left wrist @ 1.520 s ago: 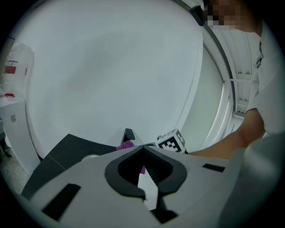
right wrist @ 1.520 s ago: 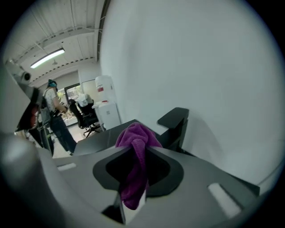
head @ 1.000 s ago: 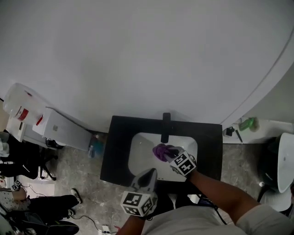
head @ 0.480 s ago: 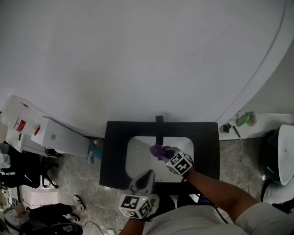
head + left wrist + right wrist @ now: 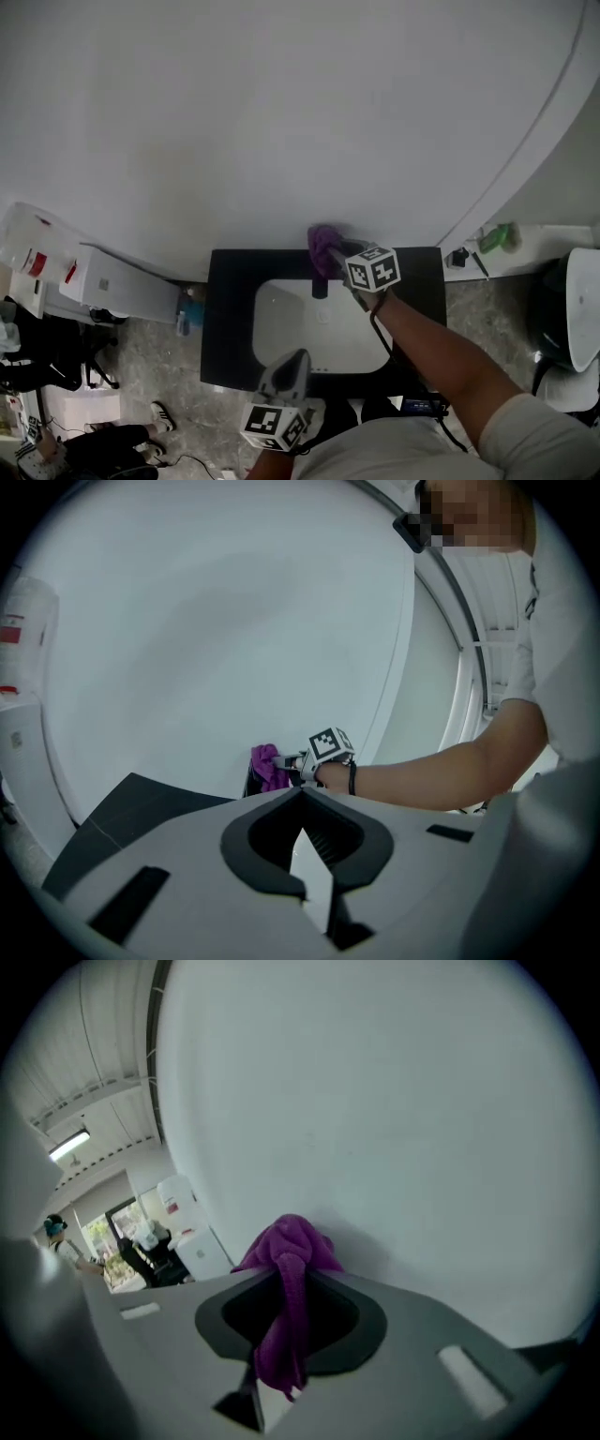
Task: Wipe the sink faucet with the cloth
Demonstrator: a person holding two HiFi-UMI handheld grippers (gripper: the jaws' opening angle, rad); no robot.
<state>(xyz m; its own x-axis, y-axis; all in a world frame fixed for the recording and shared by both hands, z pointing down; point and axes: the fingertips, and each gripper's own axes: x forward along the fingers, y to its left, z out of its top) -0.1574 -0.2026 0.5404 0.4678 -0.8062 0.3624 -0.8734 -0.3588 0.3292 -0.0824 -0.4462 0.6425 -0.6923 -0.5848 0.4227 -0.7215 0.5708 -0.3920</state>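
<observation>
A black faucet (image 5: pixel 320 282) stands at the back of a white sink basin (image 5: pixel 281 328) set in a black counter (image 5: pixel 230 309). My right gripper (image 5: pixel 336 249) is shut on a purple cloth (image 5: pixel 324 242), holding it at the faucet's top by the wall. In the right gripper view the cloth (image 5: pixel 286 1297) hangs bunched between the jaws of the right gripper (image 5: pixel 281 1283). My left gripper (image 5: pixel 298 357) hovers at the counter's near edge, shut and holding nothing. The left gripper view shows the left gripper (image 5: pixel 302 795) shut, with the cloth (image 5: pixel 270 766) and right gripper (image 5: pixel 292 761) beyond.
A white wall rises right behind the faucet. A white appliance (image 5: pixel 103 277) stands left of the counter, with a blue bottle (image 5: pixel 187 309) on the floor beside it. A white ledge at the right carries a green item (image 5: pixel 497 239) and small dark objects (image 5: pixel 464 258).
My right gripper carried the purple cloth from over the basin back and up to the faucet's top near the wall. The left gripper stayed at the near edge.
</observation>
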